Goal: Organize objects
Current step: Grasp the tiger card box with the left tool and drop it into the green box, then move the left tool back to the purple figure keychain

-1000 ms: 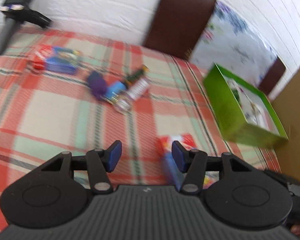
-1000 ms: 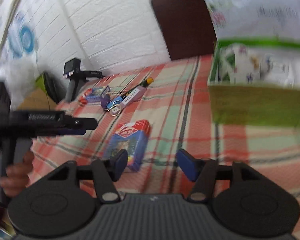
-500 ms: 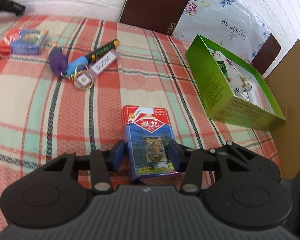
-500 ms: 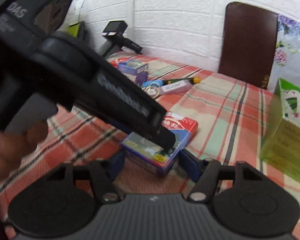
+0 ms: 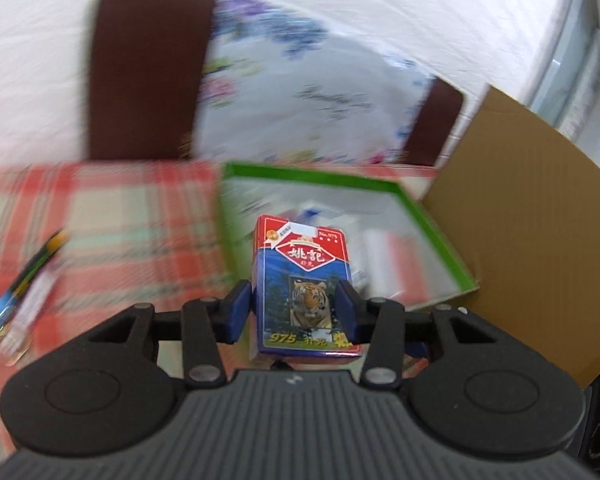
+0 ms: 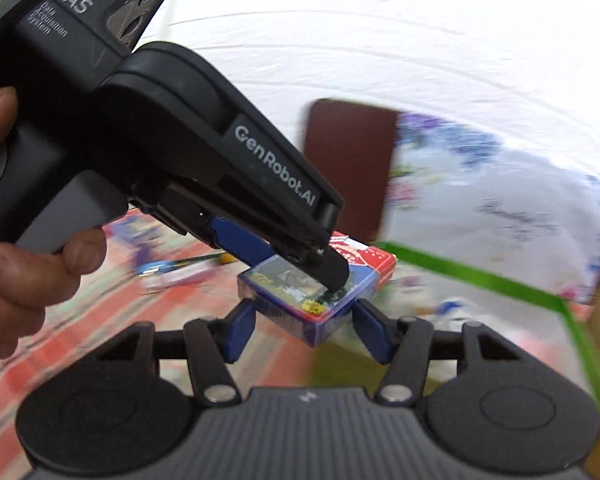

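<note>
Left gripper (image 5: pixel 295 309) clamps the playing-card box (image 5: pixel 302 294), held clear of the cloth.

Right gripper (image 6: pixel 305 327) has just been narrowing, jaws apart with nothing gripped, just below the card box. Beyond the box lies the green box (image 5: pixel 440 236); pens (image 5: pixel 28 276) lie left.

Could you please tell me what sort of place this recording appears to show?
Probably a home dining area: a plaid tablecloth covers the table, dark brown chair backs stand against a white wall, and a floral cushion leans there.
</note>
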